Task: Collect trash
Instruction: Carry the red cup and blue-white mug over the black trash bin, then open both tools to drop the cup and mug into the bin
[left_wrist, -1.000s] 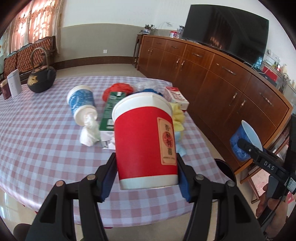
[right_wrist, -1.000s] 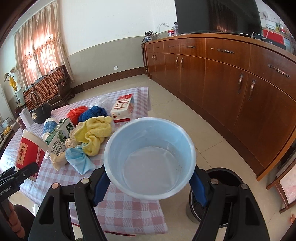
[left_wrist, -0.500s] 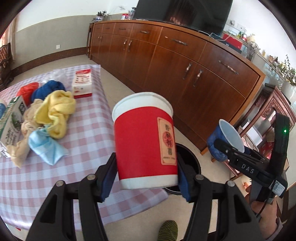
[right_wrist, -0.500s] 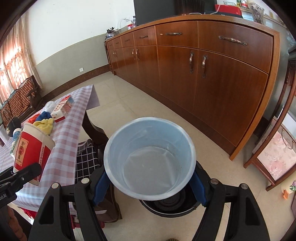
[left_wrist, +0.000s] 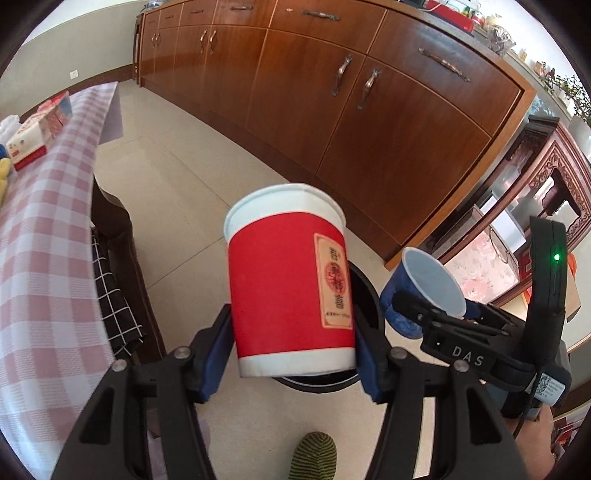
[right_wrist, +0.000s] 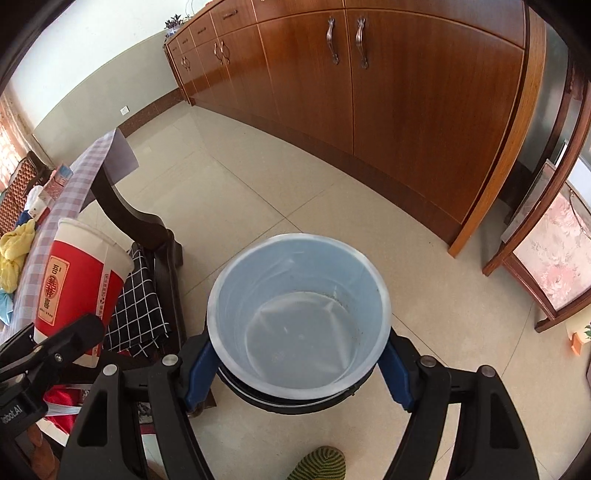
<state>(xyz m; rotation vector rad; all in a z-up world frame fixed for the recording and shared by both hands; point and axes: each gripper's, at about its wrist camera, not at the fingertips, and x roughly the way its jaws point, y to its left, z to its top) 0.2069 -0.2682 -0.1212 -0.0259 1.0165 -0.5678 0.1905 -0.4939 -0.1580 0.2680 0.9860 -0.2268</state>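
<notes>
left gripper (left_wrist: 293, 354): grips red cup (left_wrist: 288, 284) | right gripper (right_wrist: 297, 373): grips blue cup (right_wrist: 297, 314)

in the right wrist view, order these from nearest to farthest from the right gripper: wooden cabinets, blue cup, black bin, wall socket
1. The blue cup, clamped in the right gripper.
2. The black bin, on the floor directly below the cup.
3. The wooden cabinets, across the floor, ahead and to the right.
4. The wall socket, on the far wall at upper left.

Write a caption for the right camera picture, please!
Right gripper holds a blue cup above the black bin.
</notes>
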